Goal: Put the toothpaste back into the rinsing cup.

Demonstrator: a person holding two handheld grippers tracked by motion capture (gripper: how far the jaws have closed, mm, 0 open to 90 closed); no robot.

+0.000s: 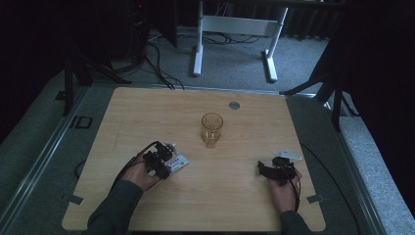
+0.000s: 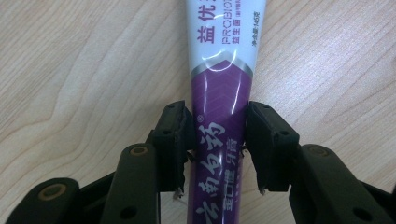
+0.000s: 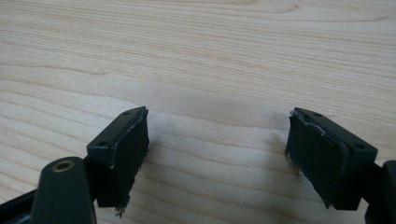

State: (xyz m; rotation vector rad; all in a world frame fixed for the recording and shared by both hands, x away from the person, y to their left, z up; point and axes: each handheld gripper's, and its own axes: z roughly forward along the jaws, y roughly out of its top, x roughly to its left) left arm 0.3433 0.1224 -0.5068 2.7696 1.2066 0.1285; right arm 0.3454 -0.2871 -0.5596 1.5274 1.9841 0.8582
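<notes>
A purple and white toothpaste tube (image 1: 178,164) (image 2: 219,88) lies flat on the wooden table (image 1: 147,112), left of the middle near the front. My left gripper (image 1: 165,160) (image 2: 215,123) is down at the tube's purple end, and its two black pads touch the tube on both sides. My right gripper (image 1: 266,169) (image 3: 217,135) rests low over bare wood at the front right, with its jaws wide apart and nothing between them.
An amber drinking glass (image 1: 212,128) stands upright at the middle of the table, beyond both grippers. A small grey round cap (image 1: 234,105) sits in the tabletop near the far edge. White desk legs (image 1: 198,44) and cables are on the floor behind.
</notes>
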